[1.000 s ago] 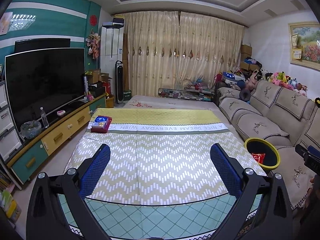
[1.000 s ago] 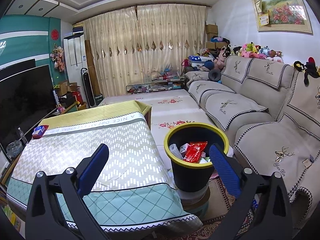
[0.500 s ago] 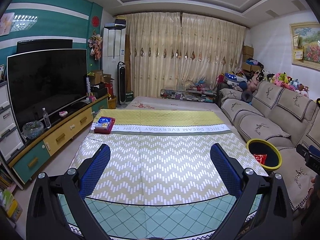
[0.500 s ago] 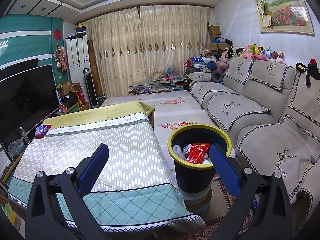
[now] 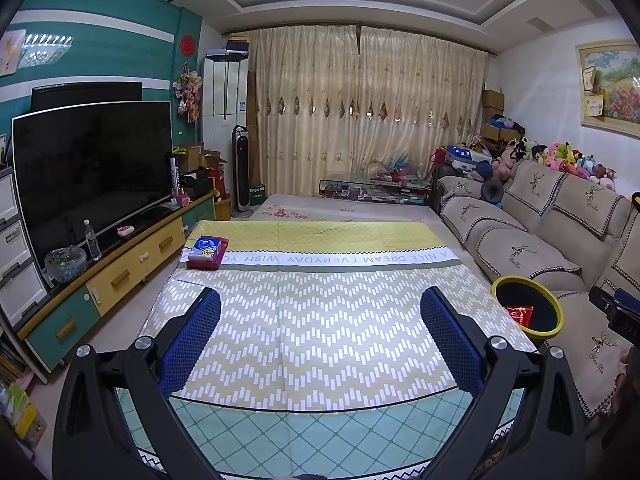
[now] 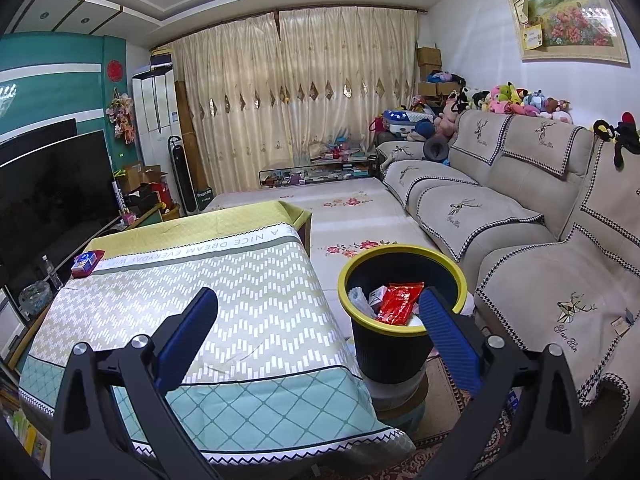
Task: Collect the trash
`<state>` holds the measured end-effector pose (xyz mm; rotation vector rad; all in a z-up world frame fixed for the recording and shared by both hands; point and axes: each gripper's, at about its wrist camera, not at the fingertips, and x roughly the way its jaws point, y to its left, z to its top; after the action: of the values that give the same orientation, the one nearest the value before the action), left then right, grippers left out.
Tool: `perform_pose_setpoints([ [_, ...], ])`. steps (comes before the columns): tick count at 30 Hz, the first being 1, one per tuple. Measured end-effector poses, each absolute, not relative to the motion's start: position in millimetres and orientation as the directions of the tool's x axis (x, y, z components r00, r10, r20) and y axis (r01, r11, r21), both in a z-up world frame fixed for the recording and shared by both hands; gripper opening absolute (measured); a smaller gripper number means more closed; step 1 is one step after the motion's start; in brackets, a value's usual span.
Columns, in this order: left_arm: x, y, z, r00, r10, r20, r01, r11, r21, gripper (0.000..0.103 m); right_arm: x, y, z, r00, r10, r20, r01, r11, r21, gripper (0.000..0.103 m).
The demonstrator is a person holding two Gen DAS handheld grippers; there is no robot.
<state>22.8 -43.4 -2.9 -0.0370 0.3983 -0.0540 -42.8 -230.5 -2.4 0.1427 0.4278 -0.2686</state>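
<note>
Both grippers are seen spread wide and holding nothing above a cloth-covered worktop in a living room. The left gripper is held over the near half of the chevron-patterned cloth, its 2 blue-padded fingers well apart. The right gripper is likewise parted, 1 finger over the worktop's near right corner and the other in front of the black, yellow-rimmed trash bin, which stands on the floor just beside the worktop's right edge, between it and the beige sofa. Inside the bin a red wrapper is seen lying on top of other pale scraps, near the rim. In the left wrist view the same bin is shown at the worktop's right edge, the wrapper partly visible. At the far left corner of the worktop a red tray holding a blue packet is set. Beyond, a television stands on a low cabinet at left, and cream curtains are drawn across the far wall.
</note>
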Motion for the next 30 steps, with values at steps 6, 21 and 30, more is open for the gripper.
perform_pose_setpoints([
  [6, 24.8, -42.3, -4.4, 0.918, -0.063, -0.392, 0.047, 0.998, -0.050, 0.098, -42.6, -230.5, -2.7, 0.874, -0.227, -0.429, 0.287, 0.955, 0.080, 0.096],
  [21, 26.6, -43.1, -7.6, 0.917, -0.065, -0.393, 0.052, 0.998, -0.043, 0.098, -40.4, -231.1, -2.9, 0.874, -0.223, -0.431, 0.286, 0.955, 0.085, 0.096],
  [30, 27.3, -42.7, -8.1, 0.916, -0.065, -0.395, 0.052, 0.998, -0.044, 0.098, -38.9, -231.5, -5.0, 0.873, -0.221, -0.434, 0.285, 0.955, 0.087, 0.096],
])
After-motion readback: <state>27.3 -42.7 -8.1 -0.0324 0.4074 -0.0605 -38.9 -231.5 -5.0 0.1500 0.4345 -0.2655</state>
